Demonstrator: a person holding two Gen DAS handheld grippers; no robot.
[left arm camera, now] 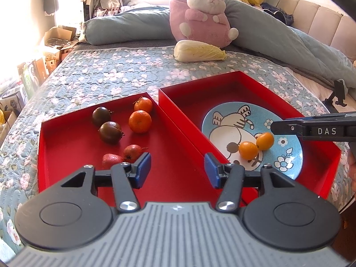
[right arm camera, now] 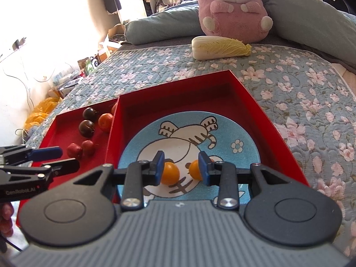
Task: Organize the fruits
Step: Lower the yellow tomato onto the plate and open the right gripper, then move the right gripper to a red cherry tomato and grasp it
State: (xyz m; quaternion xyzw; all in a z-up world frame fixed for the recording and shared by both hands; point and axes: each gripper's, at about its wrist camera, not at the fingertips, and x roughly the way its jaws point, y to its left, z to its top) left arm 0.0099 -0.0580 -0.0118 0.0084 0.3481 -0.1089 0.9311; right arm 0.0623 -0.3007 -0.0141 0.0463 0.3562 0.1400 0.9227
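1. Across the lower half of the left wrist view, the left gripper (left arm camera: 177, 169) hangs with its blue pads spread and nothing between them, poised over the near wall shared by the two red trays.
2. At centre left of that view, the left tray (left arm camera: 66, 155) holds the unsorted fruit: two oranges (left arm camera: 140, 121), two dark fruits (left arm camera: 110, 132) and two small red fruits (left arm camera: 132, 153), loosely paired by kind and well apart from the plate.
3. At centre right, the right tray (left arm camera: 244, 82) cradles a blue cartoon plate (left arm camera: 287, 153); two yellow-orange fruits (left arm camera: 248, 149) sit touching on it, apparently the first kind sorted.
4. From the right edge, the right gripper (left arm camera: 276, 128) reaches in above the plate, seen side-on.
5. Along the bottom of the right wrist view, the right gripper (right arm camera: 181, 166) shows its pads narrowly apart and empty; the two yellow-orange fruits (right arm camera: 170, 173) lie on the plate (right arm camera: 222, 133) beyond, one behind each pad. Whether either pad grazes a fruit is hard to judge from this angle.
6. At lower left there, the left gripper (right arm camera: 55, 158) hovers near the red fruits (right arm camera: 75, 150), likely lined up for the next pick.
7. Upper frame in both views: a pink plush toy (right arm camera: 233, 6) and a cabbage (right arm camera: 220, 47) rest on the floral quilt (right arm camera: 300, 84), clear of the work.
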